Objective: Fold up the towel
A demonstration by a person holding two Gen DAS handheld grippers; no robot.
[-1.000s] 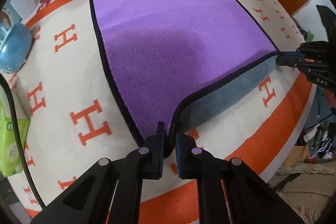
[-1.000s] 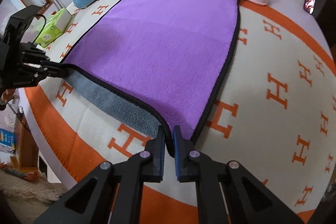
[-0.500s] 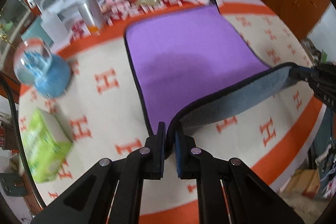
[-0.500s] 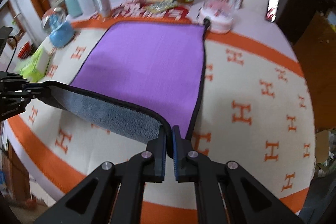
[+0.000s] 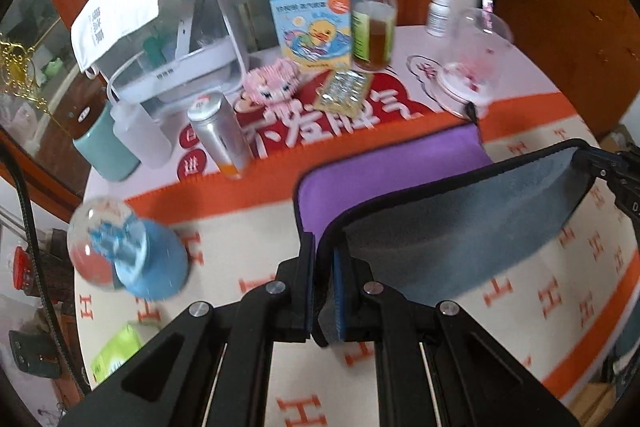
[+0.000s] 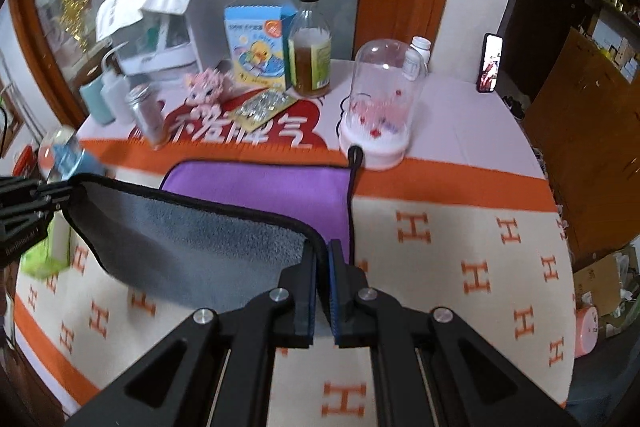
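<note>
The towel (image 5: 460, 227) is purple on top and grey underneath, with a black hem. Its near edge is lifted off the table and carried toward the far side, so the grey underside (image 6: 192, 239) faces me. My left gripper (image 5: 323, 251) is shut on the near left corner. My right gripper (image 6: 323, 255) is shut on the near right corner. The far strip of purple (image 6: 256, 183) still lies flat on the table. Each gripper shows at the edge of the other's view.
The table has a cream cloth (image 6: 460, 247) with orange H marks. Behind the towel stand a glass dome (image 6: 380, 107), a bottle (image 6: 310, 55), a blue box (image 6: 256, 47), a metal can (image 5: 220, 135) and a snow globe (image 5: 120, 255). A green tissue pack (image 5: 116, 351) lies near left.
Both grippers rose and moved forward with the near edge of the towel. The lifted grey side now covers much more of the purple, and the far clutter has come closer.
</note>
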